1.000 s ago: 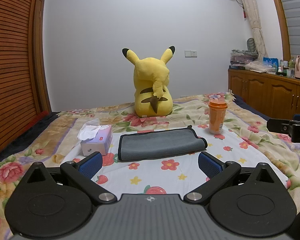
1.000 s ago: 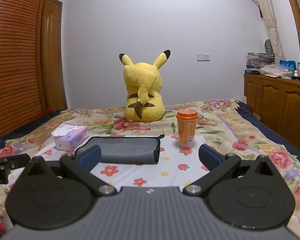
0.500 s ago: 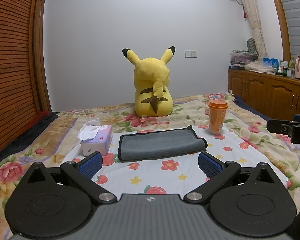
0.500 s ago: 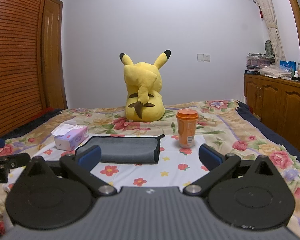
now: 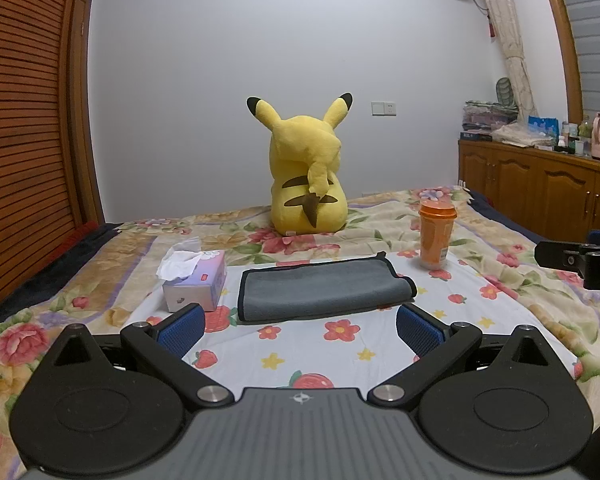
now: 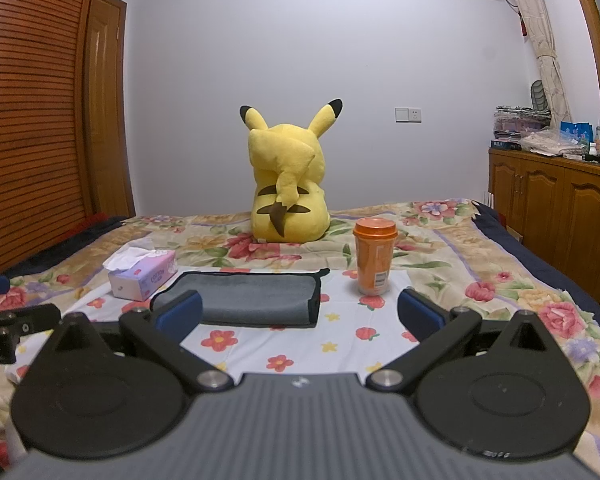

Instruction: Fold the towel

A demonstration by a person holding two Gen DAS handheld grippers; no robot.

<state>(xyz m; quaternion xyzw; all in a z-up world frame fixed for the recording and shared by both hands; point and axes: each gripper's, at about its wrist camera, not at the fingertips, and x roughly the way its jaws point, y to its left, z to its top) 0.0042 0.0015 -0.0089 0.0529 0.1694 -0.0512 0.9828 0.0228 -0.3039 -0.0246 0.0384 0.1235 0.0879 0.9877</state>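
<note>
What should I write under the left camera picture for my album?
Open left gripper facing a grey towel on a flowery bed.

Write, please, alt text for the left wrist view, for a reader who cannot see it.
A grey towel lies folded on a flowered bed, just beyond the open left gripper, which holds nothing. A tissue box stands left of the towel, an orange cup right of it, and a yellow plush sits behind. The right gripper shows at the right edge.
</note>
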